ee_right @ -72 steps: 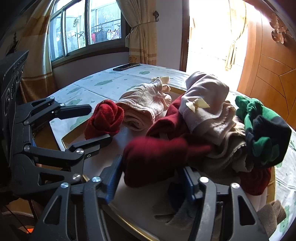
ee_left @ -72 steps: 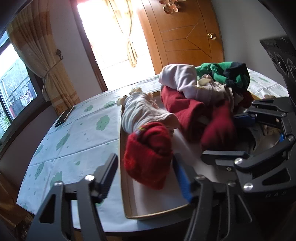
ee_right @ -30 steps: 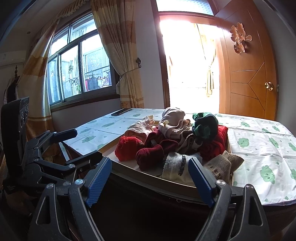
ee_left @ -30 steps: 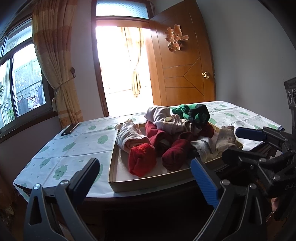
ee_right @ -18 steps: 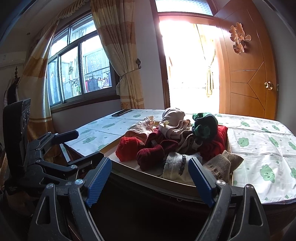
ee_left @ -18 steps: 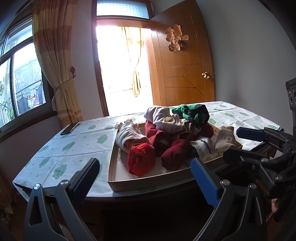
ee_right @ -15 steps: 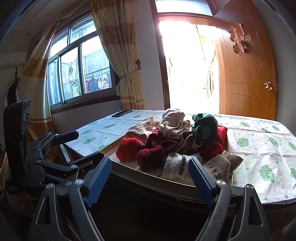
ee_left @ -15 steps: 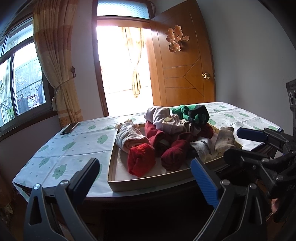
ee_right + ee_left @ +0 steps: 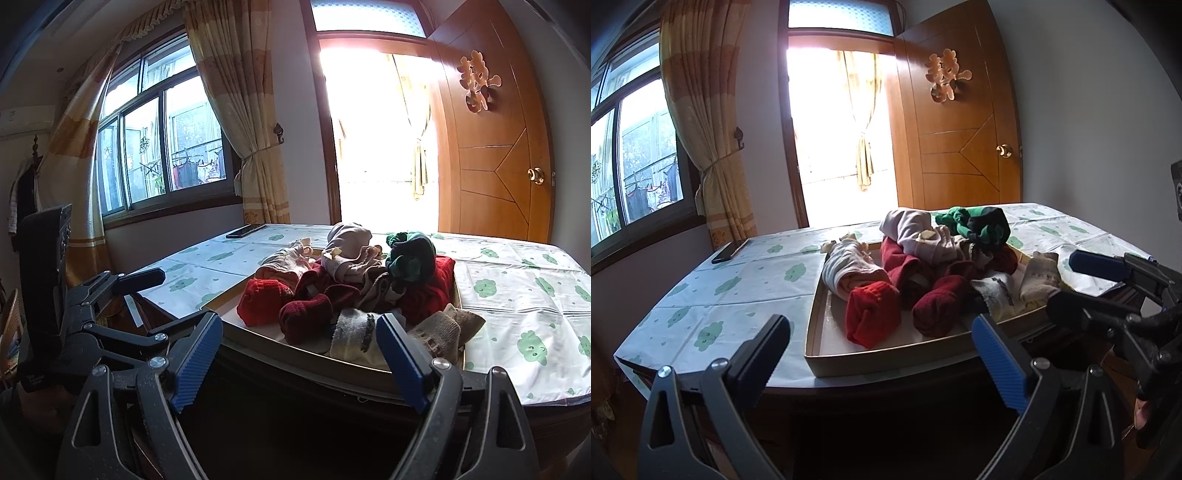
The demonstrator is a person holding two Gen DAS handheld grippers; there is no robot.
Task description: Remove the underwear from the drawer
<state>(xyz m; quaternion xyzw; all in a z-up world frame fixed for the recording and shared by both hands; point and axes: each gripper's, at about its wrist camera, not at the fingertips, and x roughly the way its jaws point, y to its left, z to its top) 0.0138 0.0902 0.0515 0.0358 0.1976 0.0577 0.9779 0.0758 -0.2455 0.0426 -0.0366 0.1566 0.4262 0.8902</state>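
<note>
- Underwear [image 9: 916,236] lies heaped with socks in the shallow drawer [image 9: 871,356], which sits on the tabletop [image 9: 731,295] under a cloud-print cloth; we see it pale pink with a small bow, high on the pile toward the far side.
- In front of it we make out a bright red rolled piece [image 9: 873,314] at the near left, a dark red roll [image 9: 938,304] beside it, and a cream rolled garment [image 9: 849,271] just behind the bright red one.
- A green and black bundle [image 9: 412,254] tops the far right of the heap; grey-beige socks [image 9: 443,326] hang at the near right rim.
- Our left tongs [image 9: 882,354] are held off the near edge of the tabletop, fingers wide apart, nothing between them.
- Our right tongs [image 9: 299,350] hover likewise short of the drawer, spread wide and empty, blue pads [image 9: 397,358] facing inward.
- A dark phone [image 9: 729,251] rests on the far left of the tabletop, well apart from the drawer.
- On the wooden door [image 9: 495,155] hangs a cut-out double-happiness character; we read no other writing, and the lettering on the tongs is too dim to make out.
</note>
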